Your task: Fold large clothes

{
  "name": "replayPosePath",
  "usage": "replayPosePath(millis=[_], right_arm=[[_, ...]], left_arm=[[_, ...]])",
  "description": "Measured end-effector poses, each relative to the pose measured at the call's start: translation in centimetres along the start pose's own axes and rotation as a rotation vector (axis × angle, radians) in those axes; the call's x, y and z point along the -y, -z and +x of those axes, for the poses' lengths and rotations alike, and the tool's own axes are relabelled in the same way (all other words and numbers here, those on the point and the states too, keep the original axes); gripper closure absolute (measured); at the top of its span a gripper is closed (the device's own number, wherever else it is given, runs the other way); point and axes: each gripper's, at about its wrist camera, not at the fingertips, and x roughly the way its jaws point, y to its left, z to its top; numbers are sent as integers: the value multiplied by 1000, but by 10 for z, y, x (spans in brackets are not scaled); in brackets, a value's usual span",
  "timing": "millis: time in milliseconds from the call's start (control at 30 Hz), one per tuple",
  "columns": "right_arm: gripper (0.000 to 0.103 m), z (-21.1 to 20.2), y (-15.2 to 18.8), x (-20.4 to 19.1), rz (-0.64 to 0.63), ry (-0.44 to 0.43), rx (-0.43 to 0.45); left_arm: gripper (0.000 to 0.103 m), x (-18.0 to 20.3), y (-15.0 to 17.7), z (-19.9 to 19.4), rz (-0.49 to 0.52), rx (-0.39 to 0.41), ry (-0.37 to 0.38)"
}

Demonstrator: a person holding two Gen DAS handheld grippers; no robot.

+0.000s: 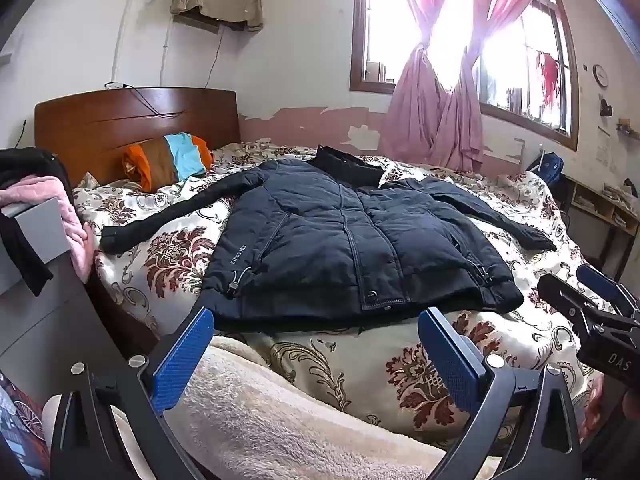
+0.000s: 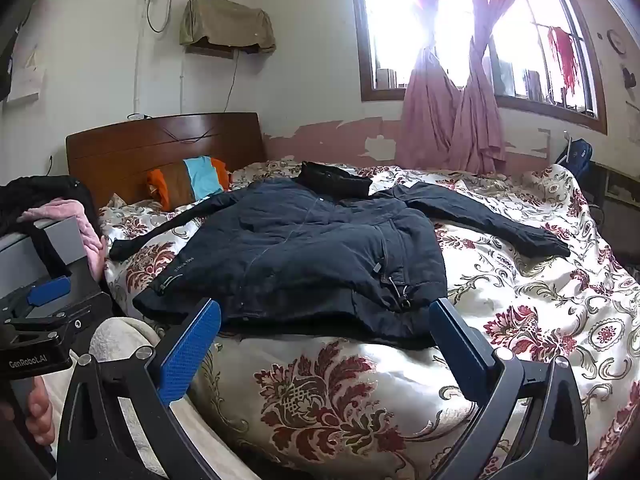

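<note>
Two claws are out in front of me, both spread as wide as they go and holding nothing. At the far left, a pile of pink and black clothes [image 1: 48,208] spills over a grey box beside the bed. Next comes the wooden headboard [image 1: 136,120], with a striped pillow [image 1: 168,160] in orange, brown and light blue leaning at its foot. My left claw [image 1: 316,356] hovers low over the near edge of the bed, its blue pads [image 1: 182,360] standing well apart, above a cream fleece blanket [image 1: 280,420] and the flowered quilt [image 1: 432,368].

Past the pads lies the dark padded jacket [image 1: 340,240], spread flat, front side up, in the middle of the quilt, collar toward the far wall and hem toward me. Its one sleeve reaches out left toward the pile of clothes, the other slants right toward the bed's edge. My right claw [image 2: 324,344] points at the hem's right corner, near its cords and toggles, and is not touching the cloth. Beyond the bed, pink curtains [image 1: 436,112] are knotted in front of a bright window. At the far right a low shelf [image 1: 600,208] stands against the wall.
</note>
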Motion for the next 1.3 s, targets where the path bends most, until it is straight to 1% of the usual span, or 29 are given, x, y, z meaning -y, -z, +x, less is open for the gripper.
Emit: replayPosePath(millis=[1300], right_arm=[[1,1,1,0,8,-3,-7]], left_arm=[[0,1,0,1,5,0,1]])
